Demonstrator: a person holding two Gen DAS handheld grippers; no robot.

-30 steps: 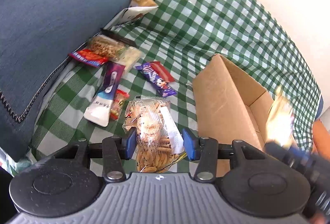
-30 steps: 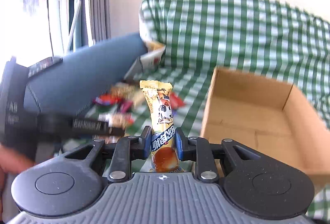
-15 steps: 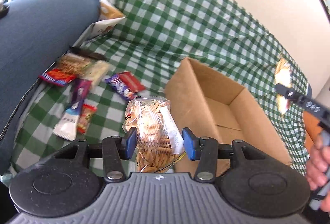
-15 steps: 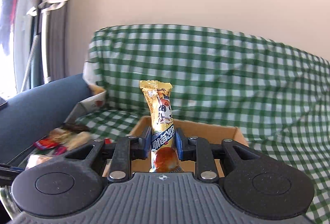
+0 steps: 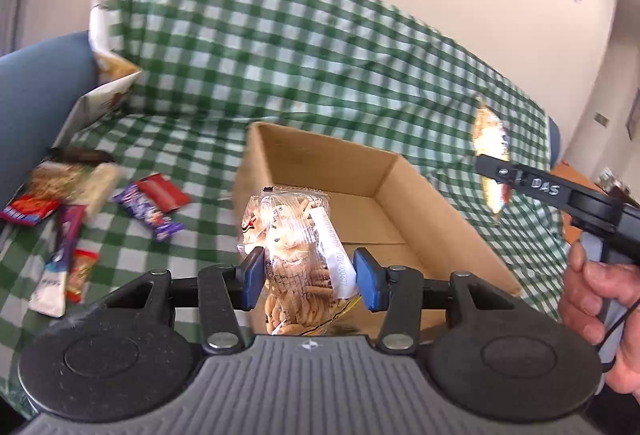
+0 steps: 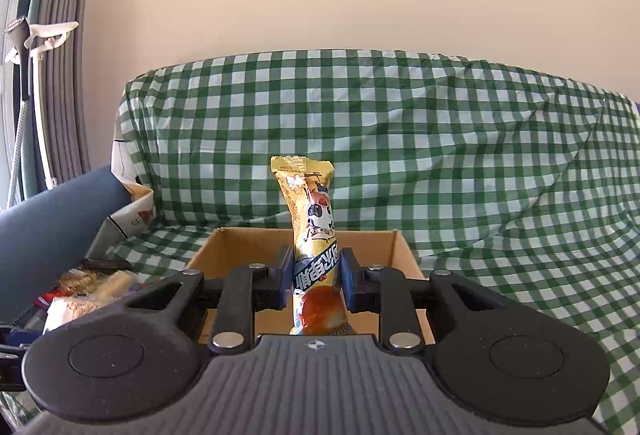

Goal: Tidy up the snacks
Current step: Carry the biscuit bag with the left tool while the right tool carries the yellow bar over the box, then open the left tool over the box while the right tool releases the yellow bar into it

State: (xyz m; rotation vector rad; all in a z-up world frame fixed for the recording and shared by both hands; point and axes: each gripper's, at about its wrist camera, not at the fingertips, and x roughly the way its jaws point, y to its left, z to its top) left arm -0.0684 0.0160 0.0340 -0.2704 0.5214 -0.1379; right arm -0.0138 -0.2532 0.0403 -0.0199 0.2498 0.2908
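Observation:
My left gripper (image 5: 309,278) is shut on a clear bag of small biscuits (image 5: 298,247), held upright in front of the open cardboard box (image 5: 404,211). My right gripper (image 6: 314,282) is shut on a tall yellow snack packet (image 6: 312,227), upright just before the same box (image 6: 404,255). In the left wrist view the right gripper (image 5: 496,171) hangs with its yellow packet (image 5: 490,133) to the right of the box, a hand (image 5: 600,307) on its handle. Several loose snack packets (image 5: 148,203) lie on the checked cloth left of the box.
A green-and-white checked cloth (image 6: 440,155) covers the sofa seat and back. A blue cushion (image 5: 36,83) bounds the left side, with a white paper bag (image 5: 104,95) against it. Grey curtains (image 6: 60,35) hang at far left.
Both grippers have swung to the right, away from the snack pile, and now face the box. Each keeps its packet. The right gripper rose into clearer sight at the left view's right edge.

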